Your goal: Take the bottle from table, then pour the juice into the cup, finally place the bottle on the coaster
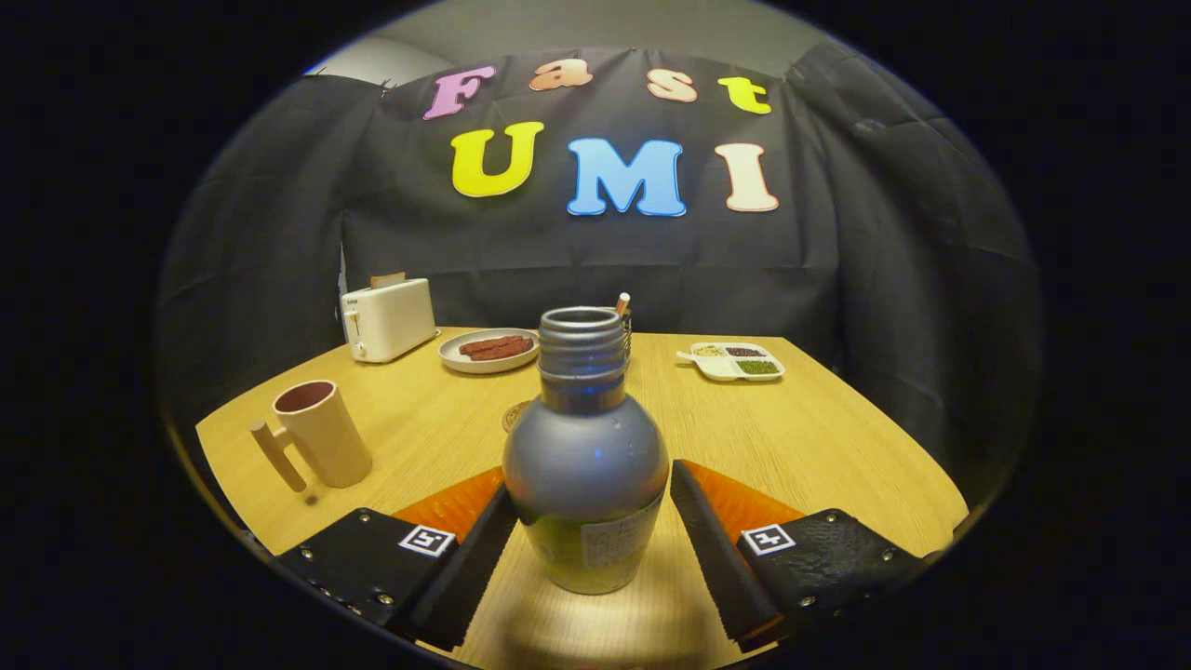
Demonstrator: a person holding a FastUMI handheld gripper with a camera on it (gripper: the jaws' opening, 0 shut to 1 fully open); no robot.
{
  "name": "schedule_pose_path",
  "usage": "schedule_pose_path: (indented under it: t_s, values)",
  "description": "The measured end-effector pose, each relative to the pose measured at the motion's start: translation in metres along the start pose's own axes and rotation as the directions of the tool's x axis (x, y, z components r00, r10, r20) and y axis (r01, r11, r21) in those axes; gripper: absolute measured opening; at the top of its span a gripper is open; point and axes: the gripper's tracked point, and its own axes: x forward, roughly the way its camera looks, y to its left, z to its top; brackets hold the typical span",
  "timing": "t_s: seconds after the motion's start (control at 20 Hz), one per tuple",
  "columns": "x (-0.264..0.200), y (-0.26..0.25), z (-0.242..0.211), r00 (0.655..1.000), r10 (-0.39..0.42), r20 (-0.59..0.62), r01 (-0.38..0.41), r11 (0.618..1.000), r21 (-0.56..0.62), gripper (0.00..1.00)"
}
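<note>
a: where's the bottle right now?

b: the grey, round-bodied bottle with a ribbed, uncapped neck stands upright on the light wooden table, right between the two fingers of the claw.

a: is the claw holding it?

b: the fingers sit close on either side of the bottle's lower body. the left one looks to be touching it, the right one is at its edge or just off it, so i cannot tell whether both press on it. the opening is narrow, about the bottle's width.

a: anything inside the bottle?

b: a greenish liquid shows through the lower part, and there's a pale label near the base.

a: and the cup?

b: the tall beige cup with a wooden-looking stick handle stands on the table off to the left of the fingers, well apart from the bottle, its mouth open upward.

a: the coaster?

b: a small round coaster peeks out just behind the bottle's left shoulder, mostly hidden by it.

a: what else is on the table?

b: at the far side, a white toaster with a slice sticking up, beside it a pale round plate with reddish-brown strips, and to the right a white divided tray holding small heaps of grain-like things in different colours.
</note>
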Motion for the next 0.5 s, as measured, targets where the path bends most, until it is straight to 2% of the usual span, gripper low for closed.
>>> schedule_pose_path:
  t_s: [0.2, 0.25, 0.35, 0.4, 0.5]
  values:
    - [0.005, 0.003, -0.016, 0.999, -0.004, -0.044, 0.005, 1.000, 0.010, 0.97]
    - [0.004, 0.003, -0.017, 0.999, -0.004, -0.051, 0.005, 1.000, 0.015, 0.90]
    - [0.002, 0.007, -0.022, 0.998, 0.000, -0.066, 0.001, 1.000, 0.015, 0.88]
    - [0.007, 0.009, -0.026, 0.997, 0.009, -0.071, -0.008, 1.000, 0.012, 0.81]
    - [0.006, 0.011, -0.022, 0.996, 0.016, -0.083, -0.016, 1.000, -0.002, 0.81]
